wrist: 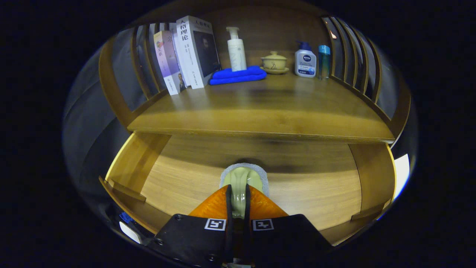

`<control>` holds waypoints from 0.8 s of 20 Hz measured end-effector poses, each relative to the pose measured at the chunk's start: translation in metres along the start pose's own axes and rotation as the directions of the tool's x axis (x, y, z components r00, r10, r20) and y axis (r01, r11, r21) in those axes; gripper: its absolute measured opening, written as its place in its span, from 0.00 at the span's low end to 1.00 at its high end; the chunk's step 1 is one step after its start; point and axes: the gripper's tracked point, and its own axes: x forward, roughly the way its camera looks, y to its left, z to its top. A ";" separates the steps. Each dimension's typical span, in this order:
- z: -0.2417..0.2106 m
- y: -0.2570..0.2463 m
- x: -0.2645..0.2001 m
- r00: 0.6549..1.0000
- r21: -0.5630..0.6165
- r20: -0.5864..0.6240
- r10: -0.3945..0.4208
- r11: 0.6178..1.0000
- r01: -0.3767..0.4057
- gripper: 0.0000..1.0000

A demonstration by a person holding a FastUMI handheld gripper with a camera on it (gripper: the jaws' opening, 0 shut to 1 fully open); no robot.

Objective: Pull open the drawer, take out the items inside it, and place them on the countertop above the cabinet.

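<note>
The gripper [238,201] has its fingers clamped on a pale green sponge with a grey scouring rim [243,178], which stands on edge, its long axis running straight ahead of the fingers, above the floor of the open wooden drawer [316,193]. Beyond, the wooden countertop [260,111] carries upright books [189,52], a folded blue cloth [238,75] and a white pump bottle [236,50].

I see warm, dim light from above; the countertop [260,111] shades the drawer [316,186] rear. Fisheye bends the edges; focus stays sharp.
</note>
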 end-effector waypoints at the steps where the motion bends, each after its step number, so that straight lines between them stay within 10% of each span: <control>1: 0.004 0.002 -0.005 1.000 -0.006 0.024 0.006 1.000 -0.006 0.12; 16: 0.064 0.018 -0.073 0.969 -0.034 0.236 0.078 0.997 -0.072 0.12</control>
